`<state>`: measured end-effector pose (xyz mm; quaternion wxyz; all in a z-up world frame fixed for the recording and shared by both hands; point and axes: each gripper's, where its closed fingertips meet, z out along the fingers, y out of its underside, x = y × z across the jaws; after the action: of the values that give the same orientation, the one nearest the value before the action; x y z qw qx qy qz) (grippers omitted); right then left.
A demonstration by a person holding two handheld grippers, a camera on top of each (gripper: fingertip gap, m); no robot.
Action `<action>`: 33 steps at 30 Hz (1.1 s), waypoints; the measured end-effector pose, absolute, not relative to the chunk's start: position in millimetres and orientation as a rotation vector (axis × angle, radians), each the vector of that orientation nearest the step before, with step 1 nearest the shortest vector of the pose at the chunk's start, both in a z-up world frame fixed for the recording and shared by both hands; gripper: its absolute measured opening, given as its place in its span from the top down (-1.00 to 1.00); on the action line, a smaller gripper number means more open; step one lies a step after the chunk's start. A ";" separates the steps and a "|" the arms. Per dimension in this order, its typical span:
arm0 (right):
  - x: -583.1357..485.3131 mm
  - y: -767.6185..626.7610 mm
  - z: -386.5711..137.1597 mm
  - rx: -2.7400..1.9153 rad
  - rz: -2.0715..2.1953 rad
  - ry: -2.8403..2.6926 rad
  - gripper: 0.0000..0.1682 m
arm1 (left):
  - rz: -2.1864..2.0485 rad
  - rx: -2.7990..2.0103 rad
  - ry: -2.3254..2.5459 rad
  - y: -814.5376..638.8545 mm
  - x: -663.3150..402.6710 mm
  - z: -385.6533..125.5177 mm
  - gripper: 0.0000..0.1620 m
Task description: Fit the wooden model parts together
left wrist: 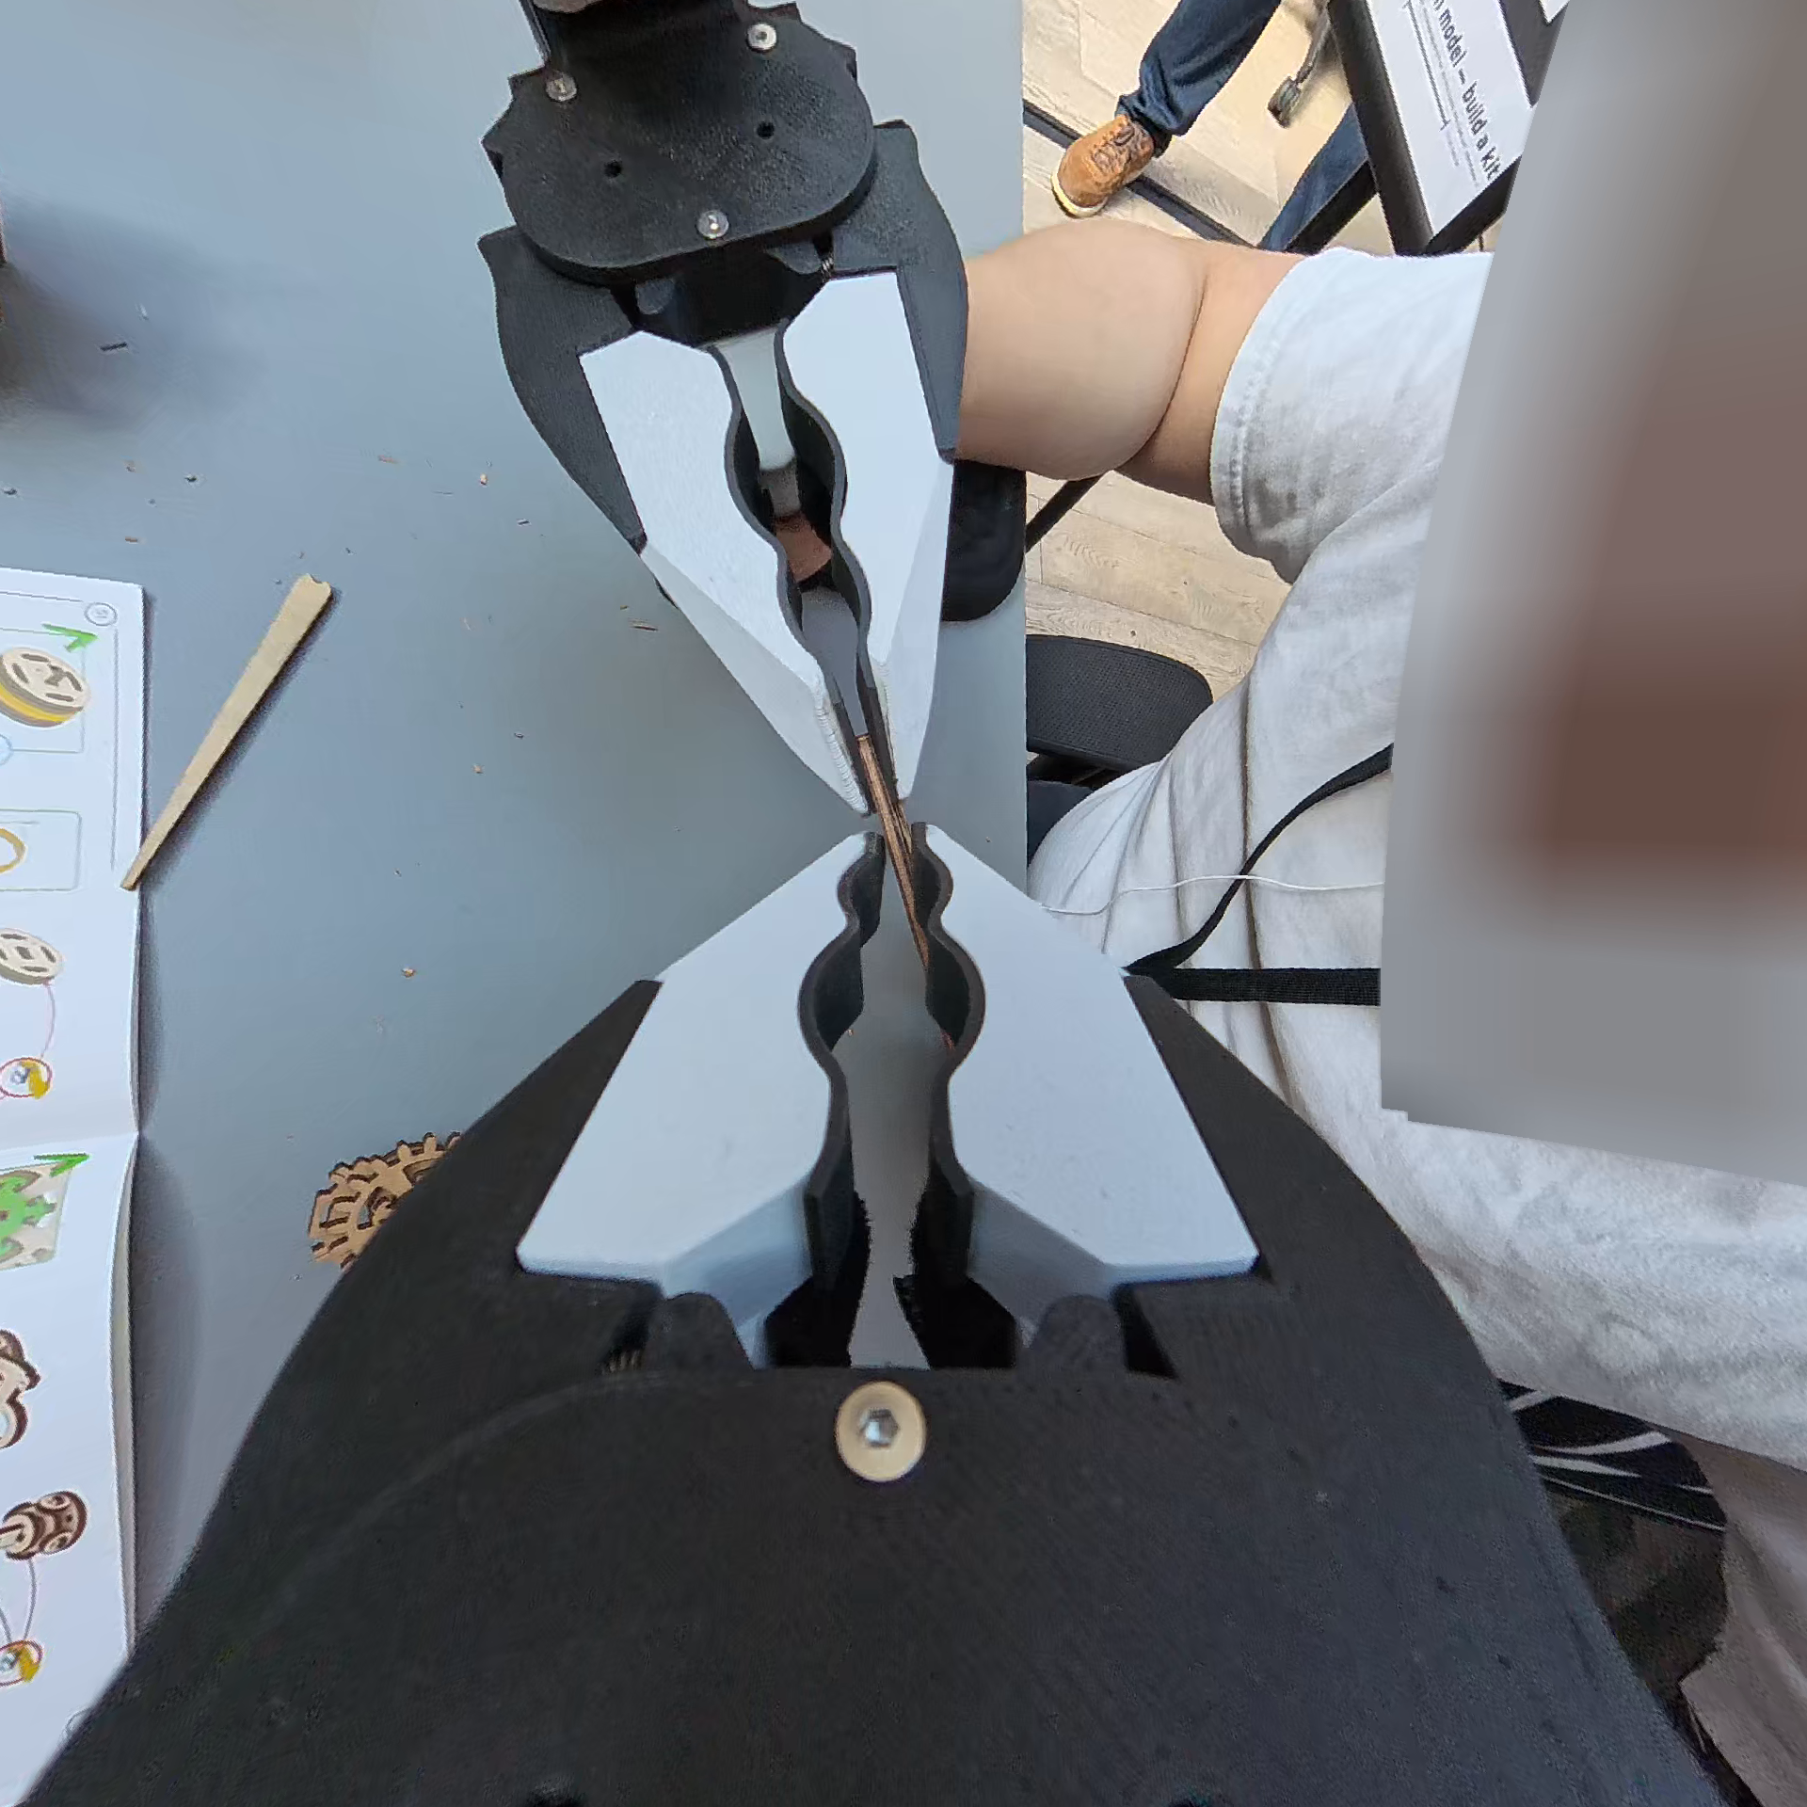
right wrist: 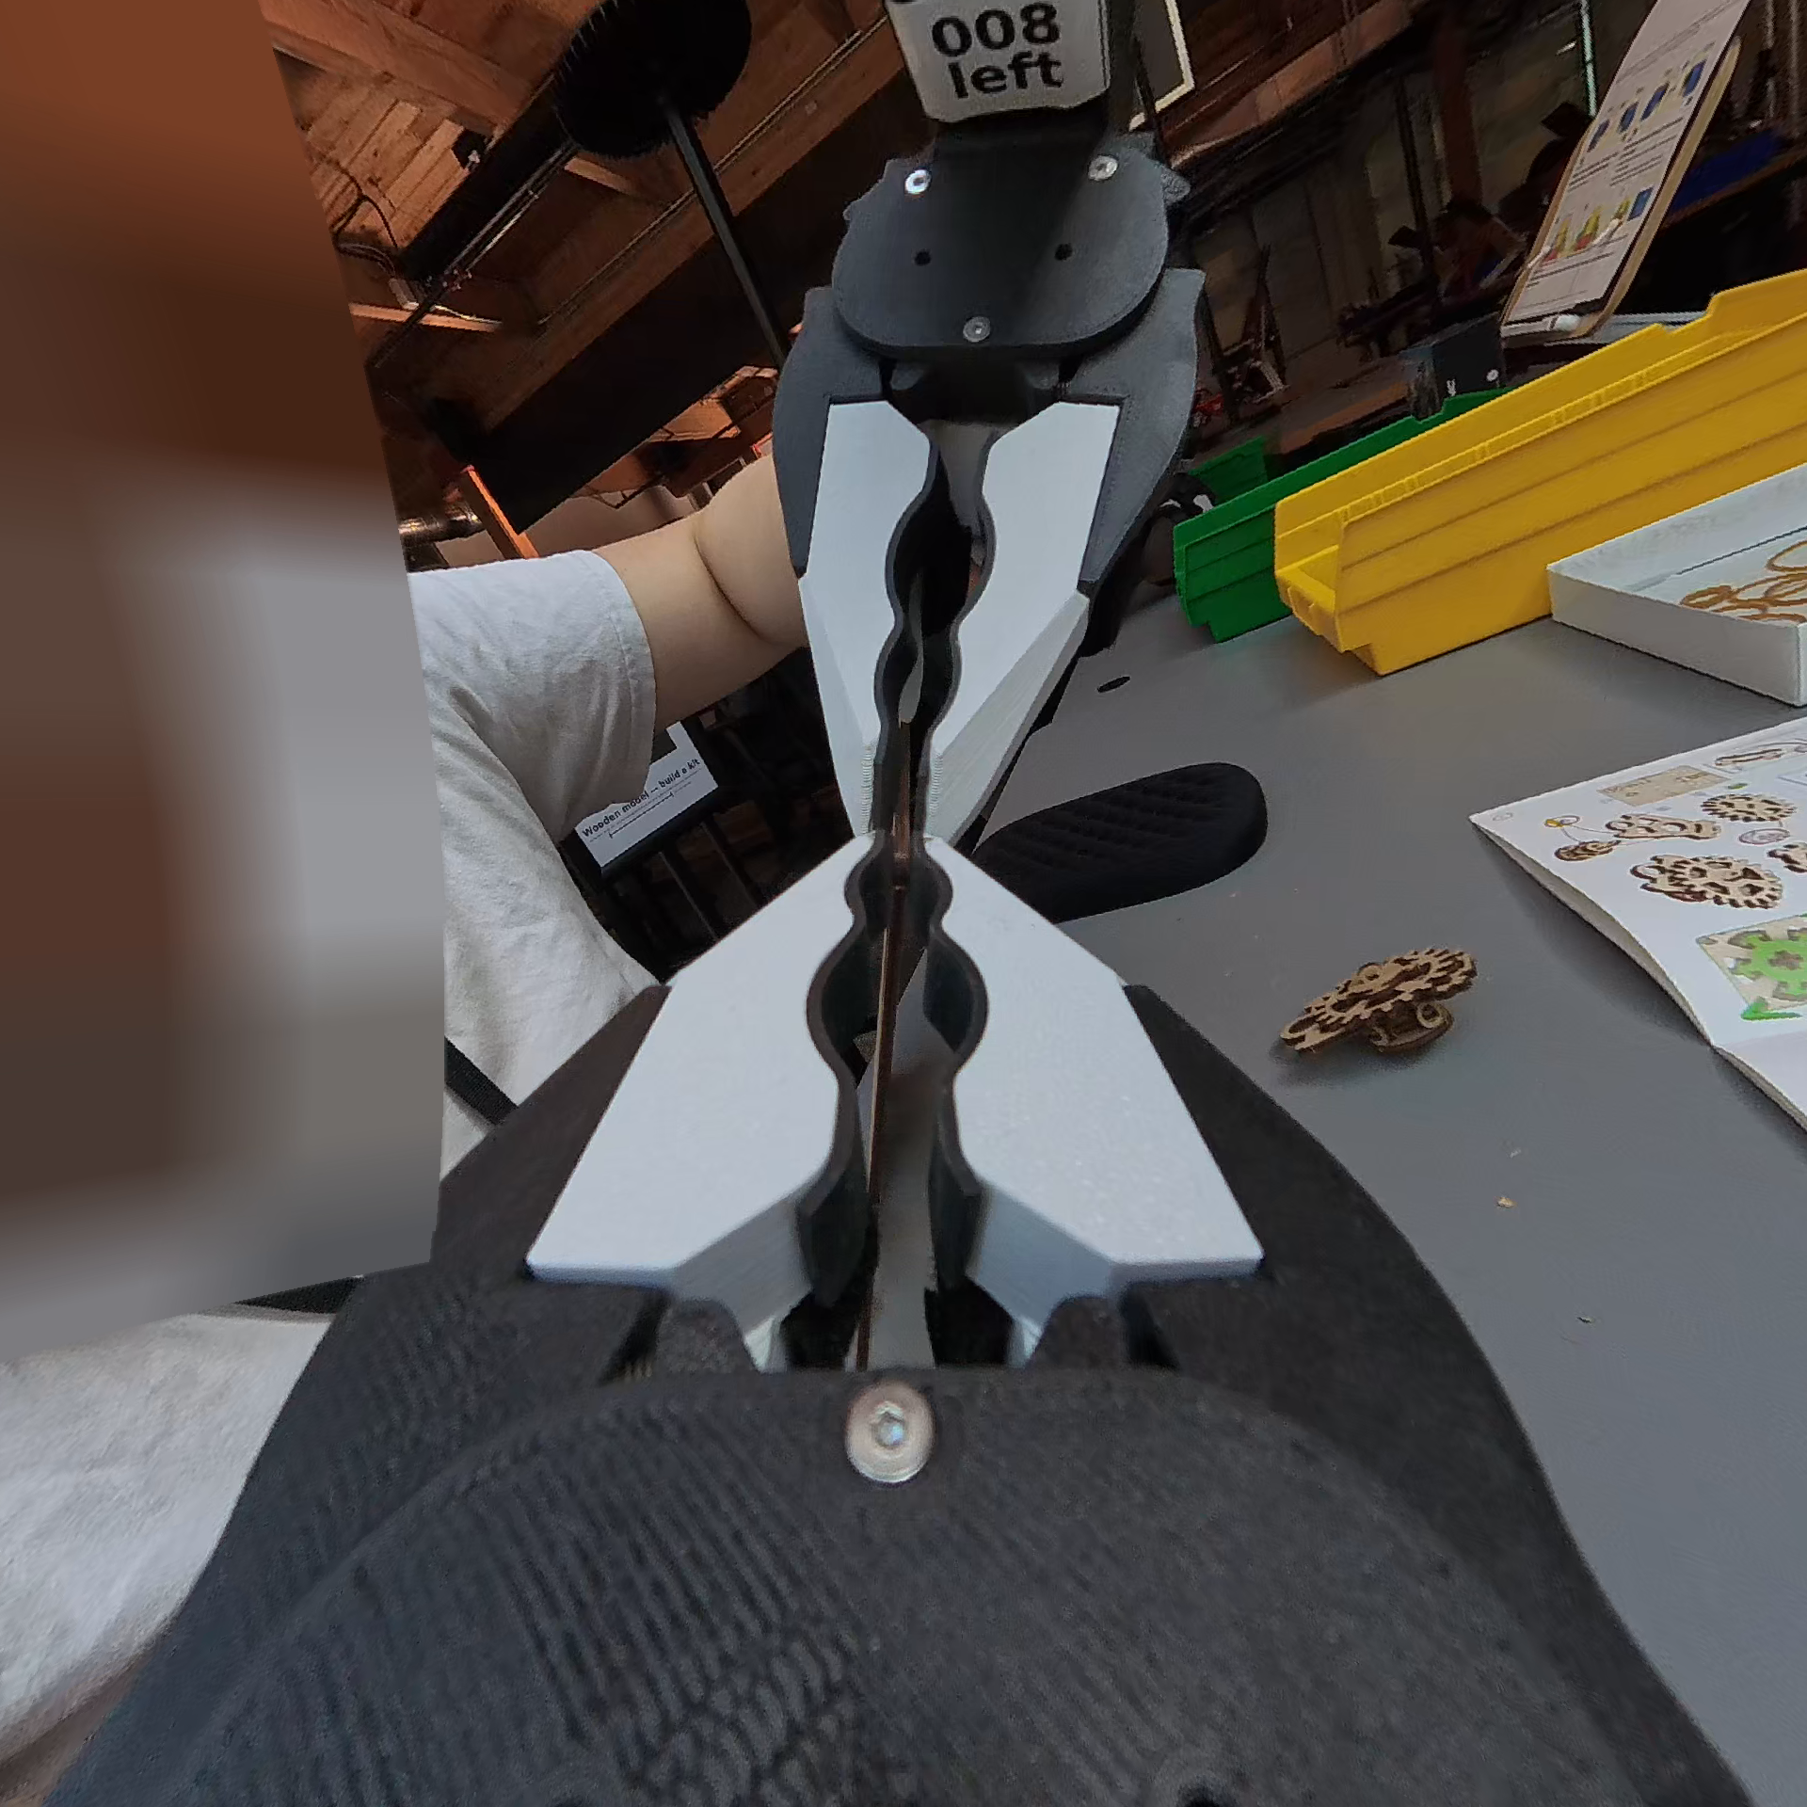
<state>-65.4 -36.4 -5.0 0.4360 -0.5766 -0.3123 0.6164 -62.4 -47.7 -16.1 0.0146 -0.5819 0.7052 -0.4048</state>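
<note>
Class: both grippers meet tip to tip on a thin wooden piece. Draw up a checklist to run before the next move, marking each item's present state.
1. Left gripper shut on the thin brown wooden strip: ok.
2. Right gripper shut on it: ok.
3. Strip lifted off the grey table: ok.
4. Whether one part or two are held: cannot tell.
5. Wooden gear assembly lying apart on table: ok.
6. Loose tapered wooden stick untouched: ok.

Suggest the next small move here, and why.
Probably ease the two grippers slightly closer in line. The left gripper and right gripper meet tip to tip, both shut on one thin wooden piece seen edge-on, held above the table.
</note>
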 end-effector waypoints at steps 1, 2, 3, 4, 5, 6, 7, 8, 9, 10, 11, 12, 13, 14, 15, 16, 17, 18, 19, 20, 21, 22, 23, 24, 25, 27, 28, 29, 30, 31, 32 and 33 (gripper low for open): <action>-63.6 -34.8 -3.3 -1.427 1.538 -0.759 0.99 | -1.250 -1.826 2.173 -45.4 -62.2 -17.4 0.91; -62.1 -33.2 -2.5 -1.425 1.532 -0.747 0.99 | -1.244 -1.839 2.143 -43.1 -61.6 -18.5 0.87; -61.3 -32.0 -2.8 -1.428 1.519 -0.745 0.99 | -1.247 -1.849 2.110 -41.5 -60.7 -18.6 0.87; -61.2 -31.6 -2.9 -1.429 1.509 -0.745 1.00 | -1.257 -1.857 2.076 -40.5 -59.5 -18.0 0.87; -61.4 -31.4 -2.9 -1.428 1.506 -0.745 1.00 | -1.270 -1.858 2.045 -39.8 -58.0 -16.5 0.87; -61.7 -31.6 -2.9 -1.427 1.510 -0.744 0.99 | -1.279 -1.852 2.015 -39.0 -56.3 -14.4 0.89; -61.5 -30.5 -3.4 -1.431 1.507 -0.737 1.00 | -1.272 -1.848 1.986 -36.8 -55.2 -13.0 0.90; -61.0 -28.6 -4.3 -1.437 1.499 -0.727 0.99 | -1.255 -1.847 1.963 -34.1 -54.6 -12.3 0.91; -60.3 -27.0 -4.7 -1.441 1.494 -0.716 1.00 | -1.242 -1.848 1.942 -32.5 -54.3 -12.0 0.92; -59.7 -26.2 -4.6 -1.442 1.494 -0.708 0.99 | -1.239 -1.853 1.924 -32.5 -54.1 -11.8 0.94; -59.7 -25.5 -5.0 -1.443 1.488 -0.705 1.00 | -1.235 -1.861 1.907 -33.0 -54.3 -11.9 0.99; -59.7 -24.7 -5.3 -1.447 1.481 -0.698 1.00 | -1.220 -1.871 1.884 -32.0 -54.2 -12.1 0.99; -59.7 -23.7 -5.3 -1.448 1.472 -0.690 1.00 | -1.207 -1.879 1.860 -31.0 -54.3 -12.3 0.99; -60.1 -23.2 -5.2 -1.449 1.467 -0.682 1.00 | -1.197 -1.887 1.838 -30.3 -54.5 -12.3 0.99; -60.3 -22.4 -5.1 -1.451 1.464 -0.670 0.99 | -1.187 -1.893 1.816 -29.6 -54.7 -12.4 0.99; -60.5 -21.8 -5.0 -1.451 1.458 -0.659 0.99 | -1.176 -1.896 1.797 -29.1 -55.0 -12.5 0.98; -61.1 -21.7 -4.5 -1.449 1.454 -0.651 1.00 | -1.168 -1.896 1.782 -28.8 -55.5 -12.3 0.98; -61.5 -21.8 -3.5 -1.443 1.445 -0.644 1.00 | -1.163 -1.896 1.769 -28.6 -56.0 -11.7 0.98; -62.1 -21.7 -2.7 -1.440 1.431 -0.638 1.00 | -1.159 -1.892 1.766 -28.4 -56.8 -11.0 0.98; -63.0 -22.4 -1.9 -1.438 1.418 -0.637 1.00 | -1.162 -1.887 1.772 -29.0 -57.8 -10.4 0.98; -63.9 -23.7 -0.8 -1.433 1.413 -0.642 1.00 | -1.176 -1.890 1.773 -30.1 -58.6 -9.3 0.98; -64.2 -24.2 0.1 -1.432 1.412 -0.638 1.00 | -1.190 -1.909 1.763 -30.4 -59.1 -8.7 0.98; -64.4 -23.5 0.0 -1.436 1.404 -0.628 1.00 | -1.191 -1.935 1.751 -29.7 -59.3 -9.1 0.98; -64.4 -22.4 -0.7 -1.444 1.393 -0.613 1.00 | -1.174 -1.952 1.746 -28.3 -59.6 -10.2 0.98; -64.4 -20.7 -1.6 -1.454 1.374 -0.598 1.00 | -1.146 -1.962 1.743 -26.3 -59.4 -11.1 0.97; -63.4 -20.5 -0.6 -1.453 1.354 -0.586 1.00 | -1.110 -1.957 1.750 -25.7 -58.6 -10.3 0.97; -63.2 -21.1 0.8 -1.451 1.367 -0.580 1.00 | -1.104 -1.958 1.754 -26.1 -58.4 -9.3 0.97; -63.2 -21.7 1.5 -1.449 1.380 -0.571 1.00 | -1.098 -1.961 1.761 -26.3 -58.4 -8.8 0.97; -63.4 -21.3 1.7 -1.450 1.385 -0.559 1.00 | -1.093 -1.965 1.768 -25.9 -58.6 -9.1 0.97; -63.2 -20.5 1.3 -1.454 1.386 -0.544 1.00 | -1.094 -1.971 1.769 -25.3 -58.5 -9.6 0.97; -63.3 -20.5 0.8 -1.456 1.388 -0.538 1.00 | -1.106 -1.985 1.764 -25.1 -58.5 -10.2 0.97; -63.3 -19.7 0.3 -1.461 1.391 -0.526 1.00 | -1.110 -1.994 1.762 -24.5 -58.7 -11.1 0.97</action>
<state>-63.3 -19.7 0.3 0.5041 -0.6054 -0.2180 0.5761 -58.7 -24.5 -11.1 0.1291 -0.6858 0.6060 -0.3819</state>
